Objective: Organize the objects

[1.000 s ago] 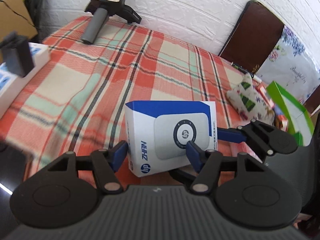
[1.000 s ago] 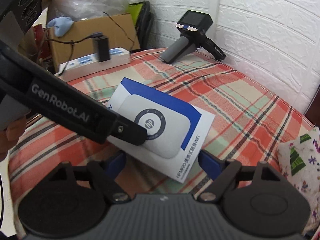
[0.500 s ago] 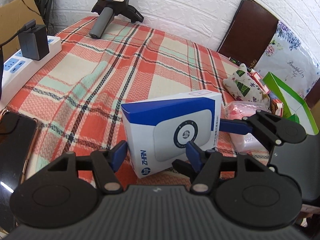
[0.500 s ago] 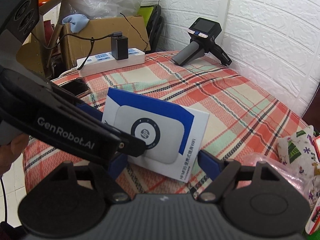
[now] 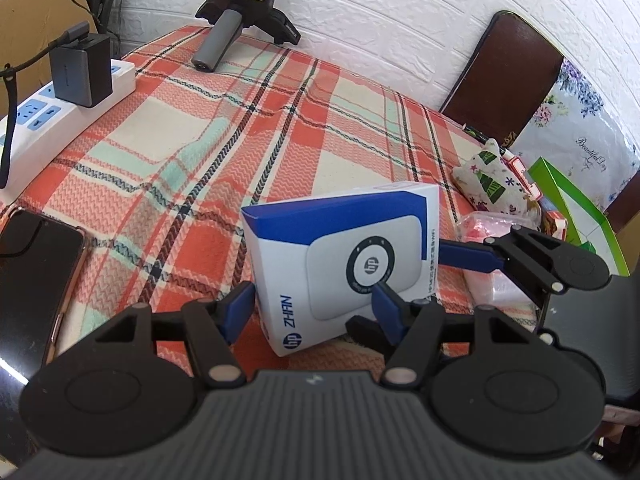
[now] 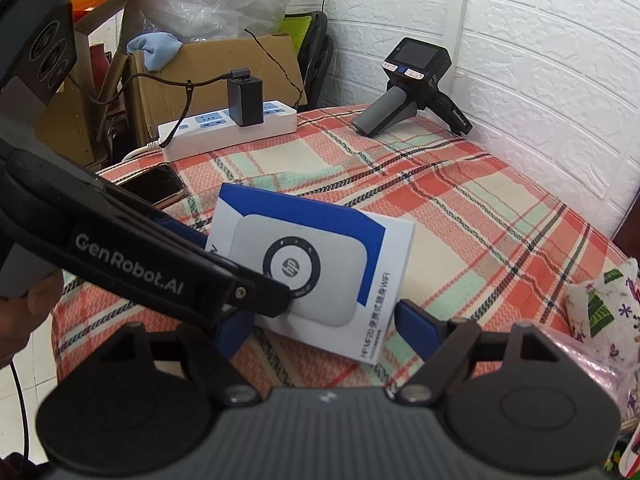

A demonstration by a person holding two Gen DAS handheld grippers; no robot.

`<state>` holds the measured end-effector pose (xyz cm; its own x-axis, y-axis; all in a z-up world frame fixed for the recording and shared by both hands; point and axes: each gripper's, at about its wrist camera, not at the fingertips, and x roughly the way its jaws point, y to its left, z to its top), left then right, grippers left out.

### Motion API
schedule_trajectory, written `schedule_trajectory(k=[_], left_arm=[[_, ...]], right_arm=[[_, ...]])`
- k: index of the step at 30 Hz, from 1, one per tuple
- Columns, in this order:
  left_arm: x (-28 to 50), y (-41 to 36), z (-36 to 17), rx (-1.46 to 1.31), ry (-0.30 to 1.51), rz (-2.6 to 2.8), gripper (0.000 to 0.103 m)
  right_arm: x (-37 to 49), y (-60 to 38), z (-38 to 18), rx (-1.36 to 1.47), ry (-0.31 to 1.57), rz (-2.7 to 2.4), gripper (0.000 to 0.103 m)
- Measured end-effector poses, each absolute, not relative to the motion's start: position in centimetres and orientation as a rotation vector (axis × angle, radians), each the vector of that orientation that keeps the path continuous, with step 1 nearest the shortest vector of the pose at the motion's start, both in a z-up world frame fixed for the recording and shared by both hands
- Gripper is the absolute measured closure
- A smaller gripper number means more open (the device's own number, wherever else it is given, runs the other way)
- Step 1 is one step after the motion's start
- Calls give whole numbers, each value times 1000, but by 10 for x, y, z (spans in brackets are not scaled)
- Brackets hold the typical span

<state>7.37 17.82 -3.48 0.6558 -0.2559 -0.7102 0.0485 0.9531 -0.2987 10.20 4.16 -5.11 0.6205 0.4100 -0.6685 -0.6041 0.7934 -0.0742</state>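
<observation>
the left gripper (image 5: 314, 308) grips the white and blue box (image 5: 344, 264) (tilted above the plaid tabletop (image 5: 224, 152), lower centre of frame), so the open right gripper (image 6: 324, 326), jaws straddling it, should close squarely before any handover.

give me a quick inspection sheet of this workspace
surface: table under an orange plaid cloth, mostly bare in the middle
job's things: white-and-blue hp box, tilted up off the cloth
clutter: phone at the left edge; handheld device by the wall; christmas-print pouch; pink packet; green box
grippers: left gripper has its fingers on either side of the box, seemingly gripping it; right gripper has its fingers either side of the box's near corner, contact unclear
cables: power strip with a black adapter and its cable
surroundings: white brick wall; cardboard box; brown chair back
</observation>
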Motion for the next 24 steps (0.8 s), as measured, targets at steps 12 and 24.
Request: schedule_trajectory(k=[12, 24], left_arm=[[52, 166, -19, -208, 816, -144, 36], [22, 131, 2, -116, 783, -136, 36]], right_arm=[[79, 36, -42, -269, 638, 589, 26], [43, 13, -30, -220, 582, 571, 26]])
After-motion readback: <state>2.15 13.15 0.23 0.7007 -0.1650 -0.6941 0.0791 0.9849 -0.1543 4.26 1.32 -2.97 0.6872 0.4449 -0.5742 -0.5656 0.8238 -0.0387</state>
